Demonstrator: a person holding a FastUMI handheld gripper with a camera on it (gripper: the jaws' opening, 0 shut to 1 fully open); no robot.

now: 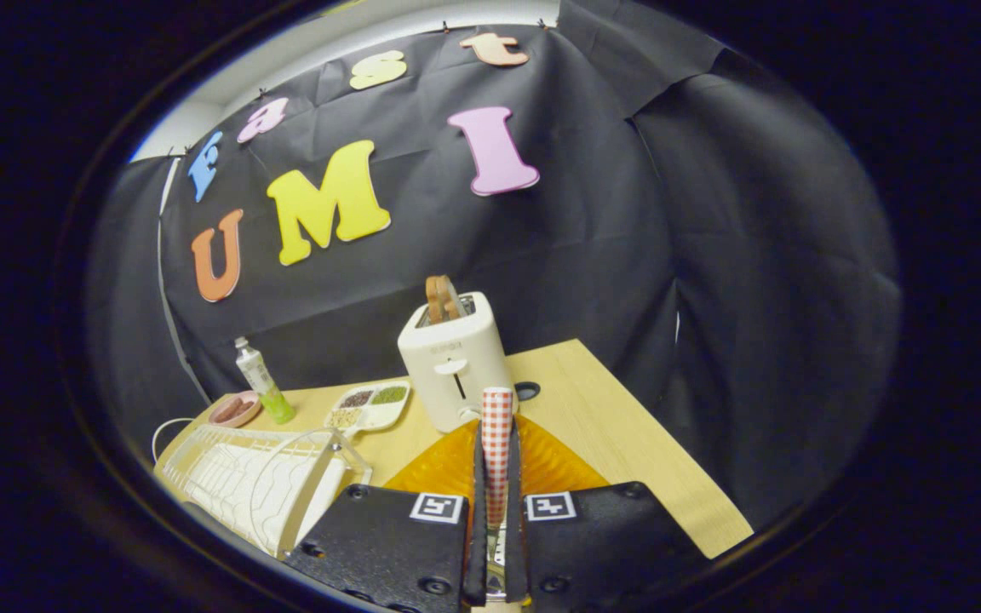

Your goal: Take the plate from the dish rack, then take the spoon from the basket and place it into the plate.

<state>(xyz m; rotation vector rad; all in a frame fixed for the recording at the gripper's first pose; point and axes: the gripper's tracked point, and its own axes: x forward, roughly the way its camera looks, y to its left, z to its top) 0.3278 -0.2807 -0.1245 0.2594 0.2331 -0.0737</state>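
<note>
My gripper (496, 511) is shut on the spoon (496, 430). Its red-and-white checked handle stands upright between the two black fingers and sticks out past their tips. Directly below and just ahead of the fingers lies the orange plate (448, 470), flat on the wooden table (627, 443). The spoon's bowl end is hidden down between the fingers. The white wire dish rack (252, 481) stands to the left of the fingers, with no plate in it.
A white toaster (454, 364) with toast in its slot stands just beyond the plate. Further left are a white divided tray (369, 405), a green-bottomed bottle (262, 380) and a small pink dish (235, 409). The table's right edge runs close by.
</note>
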